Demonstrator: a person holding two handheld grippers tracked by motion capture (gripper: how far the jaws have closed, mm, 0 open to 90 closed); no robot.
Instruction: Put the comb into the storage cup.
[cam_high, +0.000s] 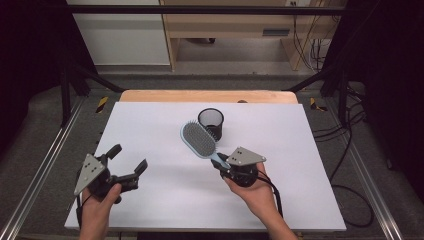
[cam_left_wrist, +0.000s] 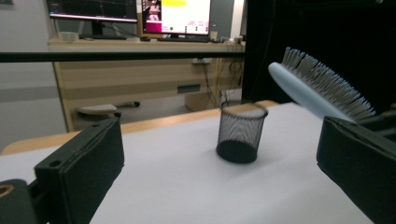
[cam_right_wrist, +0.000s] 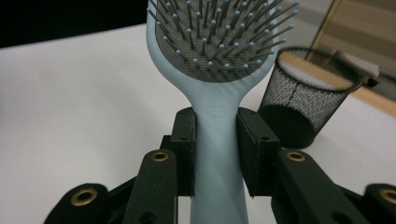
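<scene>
A light blue hairbrush (cam_high: 199, 140) with a grey bristle pad is held by its handle in my right gripper (cam_high: 223, 165), lifted over the middle of the white table. In the right gripper view both jaws press on the hairbrush's handle (cam_right_wrist: 216, 140), bristles facing the camera. A black mesh cup (cam_high: 210, 123) stands upright just beyond the brush head; the mesh cup (cam_right_wrist: 303, 95) sits right of the brush there. My left gripper (cam_high: 131, 159) hovers open at the near left, nothing between its jaws. From it, the mesh cup (cam_left_wrist: 241, 132) and the hairbrush (cam_left_wrist: 320, 85) lie ahead and to the right.
The white table top (cam_high: 150, 125) has a wooden strip (cam_high: 207, 96) along its far edge. Metal rails (cam_high: 45, 160) run along both sides. Cables (cam_high: 350, 150) lie on the floor at the right. A desk with monitors (cam_left_wrist: 140, 18) stands beyond the table.
</scene>
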